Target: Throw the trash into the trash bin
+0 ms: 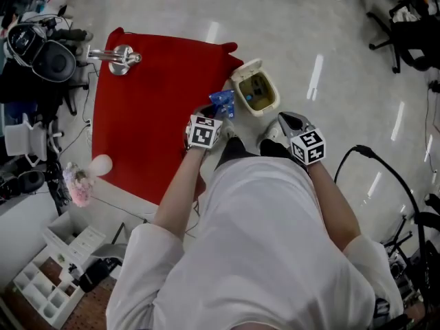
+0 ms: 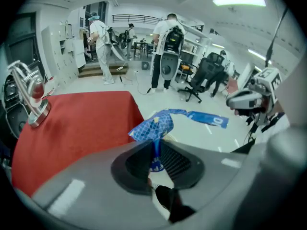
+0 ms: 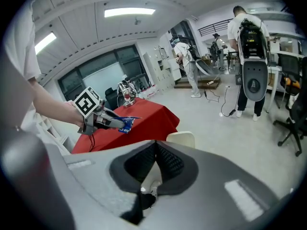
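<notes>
Left tool (image 2: 155,152) clamps the blue wrapper (image 2: 154,125) just beside the trash bin (image 1: 238,86) — not yet dropped — while the right tool (image 3: 154,150) has its jaws together, empty.

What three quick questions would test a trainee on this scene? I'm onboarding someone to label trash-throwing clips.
1. True or false: the left gripper is shut on a blue wrapper.
2. The lid of the trash bin is: A) open, B) closed, C) missing?
3. Fill in: the right gripper has its jaws together and holds ___.
Key: 1 true; 2 A; 3 nothing.
</notes>
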